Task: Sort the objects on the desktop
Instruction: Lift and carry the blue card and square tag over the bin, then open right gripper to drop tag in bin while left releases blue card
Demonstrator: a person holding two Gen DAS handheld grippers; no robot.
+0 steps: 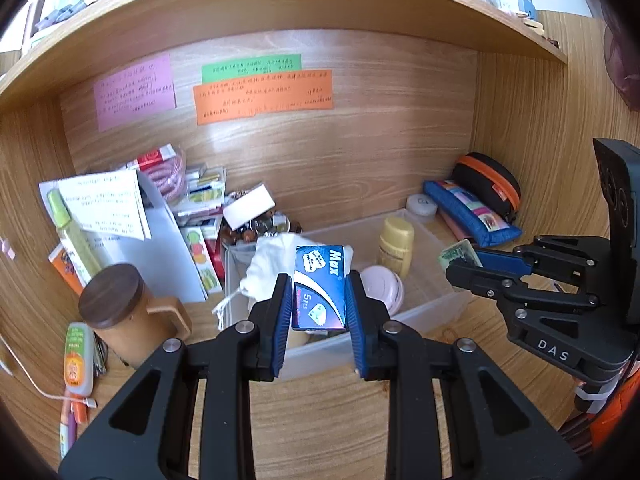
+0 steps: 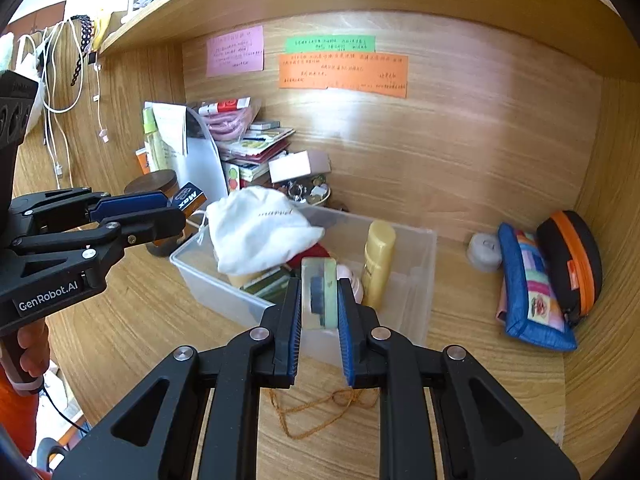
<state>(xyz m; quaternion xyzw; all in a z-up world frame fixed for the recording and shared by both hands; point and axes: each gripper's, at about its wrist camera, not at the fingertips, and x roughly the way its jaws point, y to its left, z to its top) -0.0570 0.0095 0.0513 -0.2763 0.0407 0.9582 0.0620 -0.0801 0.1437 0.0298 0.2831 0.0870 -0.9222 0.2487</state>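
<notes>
Wooden desk alcove (image 1: 360,152), notes taped on back wall. Clear bin (image 2: 416,280) at centre holds white pouch (image 2: 256,232), yellow bottle (image 2: 378,264), pink case. My left gripper (image 1: 319,300) clamps blue Max box (image 1: 320,284) flat between pads, above bin. My right gripper (image 2: 319,304) pinches small clear packet (image 2: 319,292) edge-on, over bin too. I judge both lifted for sorting elsewhere.

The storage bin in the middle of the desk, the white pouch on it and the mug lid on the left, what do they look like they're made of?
Storage bin: probably frosted translucent plastic; its contents show dimly through the walls.
White pouch: soft matte fabric, likely cotton; it crumples and has a drawstring.
Mug lid: looks like dark wood with a dull finish and faint grain, though a wood-look plastic is possible.
</notes>
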